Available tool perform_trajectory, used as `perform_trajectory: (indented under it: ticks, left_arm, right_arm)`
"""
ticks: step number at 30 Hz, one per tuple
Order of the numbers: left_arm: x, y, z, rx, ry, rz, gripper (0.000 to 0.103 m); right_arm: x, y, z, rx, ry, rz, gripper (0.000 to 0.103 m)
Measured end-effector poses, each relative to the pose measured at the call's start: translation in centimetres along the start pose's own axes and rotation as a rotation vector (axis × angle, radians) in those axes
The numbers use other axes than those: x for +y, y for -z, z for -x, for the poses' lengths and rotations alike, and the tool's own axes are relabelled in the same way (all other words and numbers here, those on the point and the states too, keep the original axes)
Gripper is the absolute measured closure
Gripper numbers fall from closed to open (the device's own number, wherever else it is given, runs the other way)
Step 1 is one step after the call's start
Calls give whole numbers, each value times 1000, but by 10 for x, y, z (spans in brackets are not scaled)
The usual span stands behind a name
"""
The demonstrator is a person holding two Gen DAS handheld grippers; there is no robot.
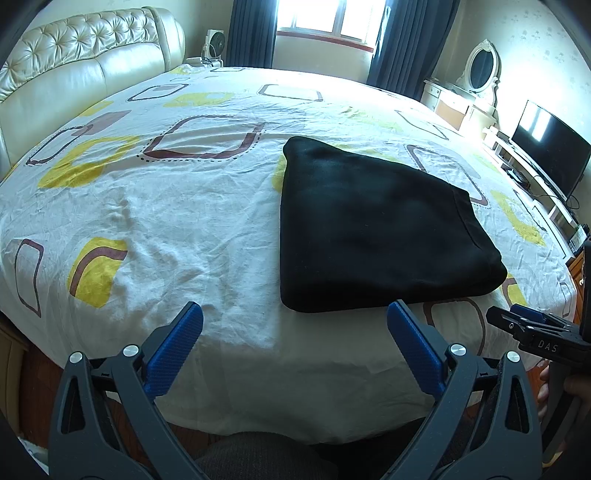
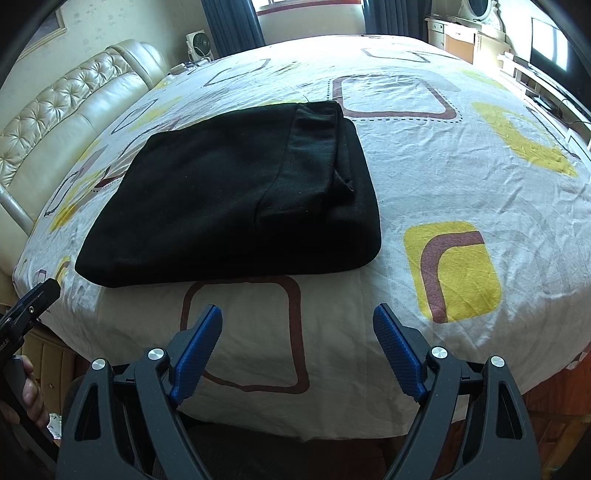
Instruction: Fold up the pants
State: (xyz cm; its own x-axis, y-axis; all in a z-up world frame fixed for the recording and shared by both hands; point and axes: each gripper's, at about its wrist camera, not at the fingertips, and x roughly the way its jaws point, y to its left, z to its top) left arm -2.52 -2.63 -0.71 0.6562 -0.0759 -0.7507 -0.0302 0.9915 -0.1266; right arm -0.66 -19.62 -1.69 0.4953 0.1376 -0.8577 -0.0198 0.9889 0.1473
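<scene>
The black pants [image 1: 373,229] lie folded into a compact rectangle on the bed, also in the right wrist view [image 2: 240,199]. My left gripper [image 1: 295,314] is open and empty, hovering at the bed's near edge just short of the pants. My right gripper [image 2: 297,315] is open and empty, also at the near edge, just in front of the pants. The right gripper also shows at the right edge of the left wrist view [image 1: 517,321]. The tip of the left gripper shows at the left edge of the right wrist view [image 2: 37,295].
The bed has a white sheet [image 1: 184,206] with yellow and brown squares. A cream tufted headboard [image 1: 74,74] stands on the left. A dresser with an oval mirror [image 1: 480,70] and a TV [image 1: 546,151] stand on the right. A window with dark curtains [image 1: 325,22] is behind.
</scene>
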Motion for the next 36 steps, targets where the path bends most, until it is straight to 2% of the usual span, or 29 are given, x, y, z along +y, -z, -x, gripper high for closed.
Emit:
perform_trajectory:
  ticks: [7, 18, 26, 33, 36]
  left_arm:
    - [-2, 1, 1, -1, -2, -4, 3]
    - [-8, -3, 3, 10, -48, -28, 3]
    - [-20, -4, 10, -35, -59, -92, 3]
    - [-26, -3, 17, -95, -96, -105, 3]
    - [-28, -4, 22, -116, -55, -117, 3]
  right_arm:
    - [0, 0, -1, 5, -1, 0, 20]
    - [3, 2, -2, 18, -3, 7, 20]
    - [5, 3, -5, 31, -9, 11, 20]
    - [6, 0, -9, 41, -13, 19, 20]
    - [8, -1, -10, 42, -17, 22, 20]
